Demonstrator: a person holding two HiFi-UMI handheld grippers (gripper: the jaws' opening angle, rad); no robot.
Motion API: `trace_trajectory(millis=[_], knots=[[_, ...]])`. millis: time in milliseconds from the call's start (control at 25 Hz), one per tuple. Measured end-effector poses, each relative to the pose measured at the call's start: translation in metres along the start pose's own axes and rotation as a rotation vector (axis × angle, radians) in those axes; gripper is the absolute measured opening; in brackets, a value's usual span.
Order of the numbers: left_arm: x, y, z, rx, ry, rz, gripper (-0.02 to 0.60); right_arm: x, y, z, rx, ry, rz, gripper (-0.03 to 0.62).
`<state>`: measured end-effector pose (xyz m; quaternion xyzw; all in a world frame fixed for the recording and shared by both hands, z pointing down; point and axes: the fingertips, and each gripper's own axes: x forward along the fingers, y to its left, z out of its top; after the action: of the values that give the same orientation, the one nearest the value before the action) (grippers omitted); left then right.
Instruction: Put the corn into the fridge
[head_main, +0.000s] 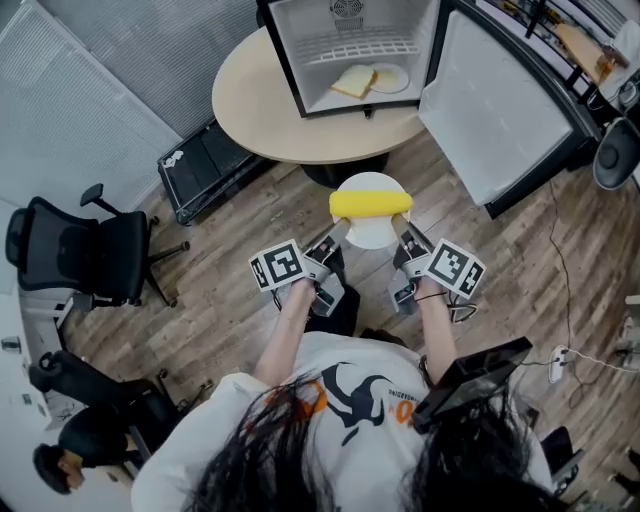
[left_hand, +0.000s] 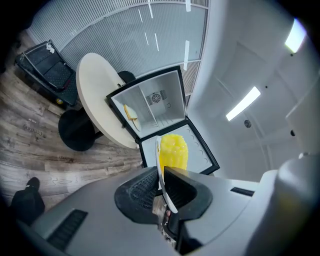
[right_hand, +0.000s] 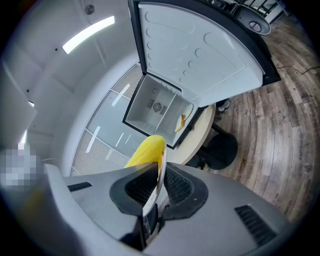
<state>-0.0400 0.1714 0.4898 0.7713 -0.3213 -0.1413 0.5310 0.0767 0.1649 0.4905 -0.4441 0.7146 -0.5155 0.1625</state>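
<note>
left claw (head_main: 338, 233), right claw (head_main: 405, 238) grip plate (head_main: 371, 184), corn (head_main: 371, 204) lying crosswise

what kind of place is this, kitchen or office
Probably an office or lab room, not a kitchen: a black swivel chair, a round table carrying an open mini fridge, and slatted blinds.
</note>
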Motion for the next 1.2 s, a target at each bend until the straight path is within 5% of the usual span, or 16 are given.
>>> trace_trajectory(millis=[720, 1200], knots=[[0.065, 0.039, 0.129, 0.016, 0.079, -0.039, 0.028, 0.125, 0.013, 0.055, 0.016, -0.069, -0.039, 0.044], [0.089, 0.064, 0.182, 0.014, 0.129, -0.060, 0.028, 0.181, 0.014, 0.071, 0.026, -0.114, -0.060, 0.044]])
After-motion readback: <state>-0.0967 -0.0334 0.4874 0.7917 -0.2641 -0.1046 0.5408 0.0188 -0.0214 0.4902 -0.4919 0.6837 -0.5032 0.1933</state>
